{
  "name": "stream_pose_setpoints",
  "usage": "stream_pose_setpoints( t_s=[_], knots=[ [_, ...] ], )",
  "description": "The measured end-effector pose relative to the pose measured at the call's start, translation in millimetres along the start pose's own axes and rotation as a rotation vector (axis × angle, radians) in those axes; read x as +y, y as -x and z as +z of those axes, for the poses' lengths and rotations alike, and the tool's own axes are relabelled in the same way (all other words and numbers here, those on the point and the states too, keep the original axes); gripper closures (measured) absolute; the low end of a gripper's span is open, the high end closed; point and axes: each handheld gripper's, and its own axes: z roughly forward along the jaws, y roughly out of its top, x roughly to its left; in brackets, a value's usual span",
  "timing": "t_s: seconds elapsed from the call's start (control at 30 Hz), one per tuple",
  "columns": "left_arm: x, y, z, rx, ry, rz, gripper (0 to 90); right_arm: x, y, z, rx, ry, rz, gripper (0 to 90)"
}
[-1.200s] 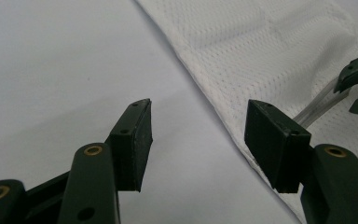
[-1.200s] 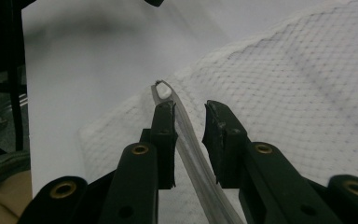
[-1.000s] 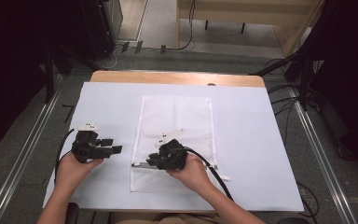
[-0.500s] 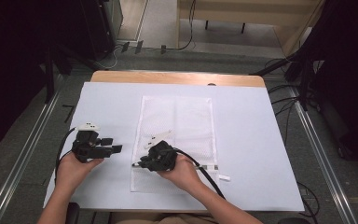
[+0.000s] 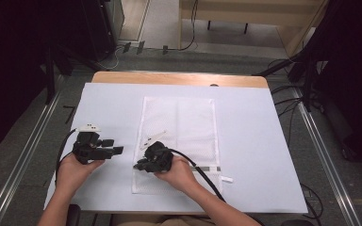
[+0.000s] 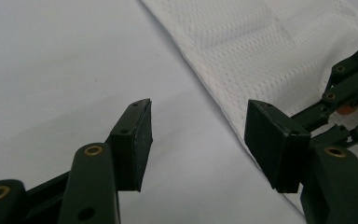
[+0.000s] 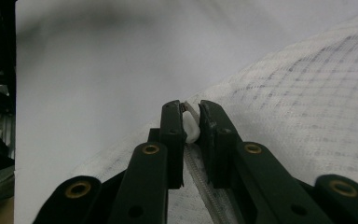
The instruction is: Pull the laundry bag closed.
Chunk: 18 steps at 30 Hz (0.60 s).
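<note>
A white mesh bag lies flat in the middle of the white table cover, with a zipper running along its near end. My right gripper sits at the bag's near left corner. In the right gripper view the right gripper is shut on the small white zipper pull; its jaws have just been closing on it. My left gripper rests on the cover just left of the bag and points toward it. The left gripper stands open with nothing between its pads, close to the mesh bag's edge.
The white cover spans the table, whose wooden back edge shows beyond it. A small white tab lies at the zipper's right end. A black cable trails from the right gripper. Metal rails and dark equipment flank the table.
My right gripper has slid leftward along the bag's near edge to its left corner, leaving more of the zipper line showing behind it. The left gripper has stayed put.
</note>
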Motion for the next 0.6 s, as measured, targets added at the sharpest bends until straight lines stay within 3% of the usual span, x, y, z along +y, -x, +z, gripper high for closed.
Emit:
stream_pose_setpoints(
  t_s=[0.2,0.6],
  knots=[
    [0.1,0.5,0.4,0.001,0.000,-0.001,42.2,-1.6,-8.0,3.7,-0.022,-0.014,-0.045,85.5],
    [0.1,0.7,-0.2,-0.012,-0.004,-0.001,44.1,-3.0,-6.5,8.8,-0.017,0.000,-0.044,87.4]
  ],
)
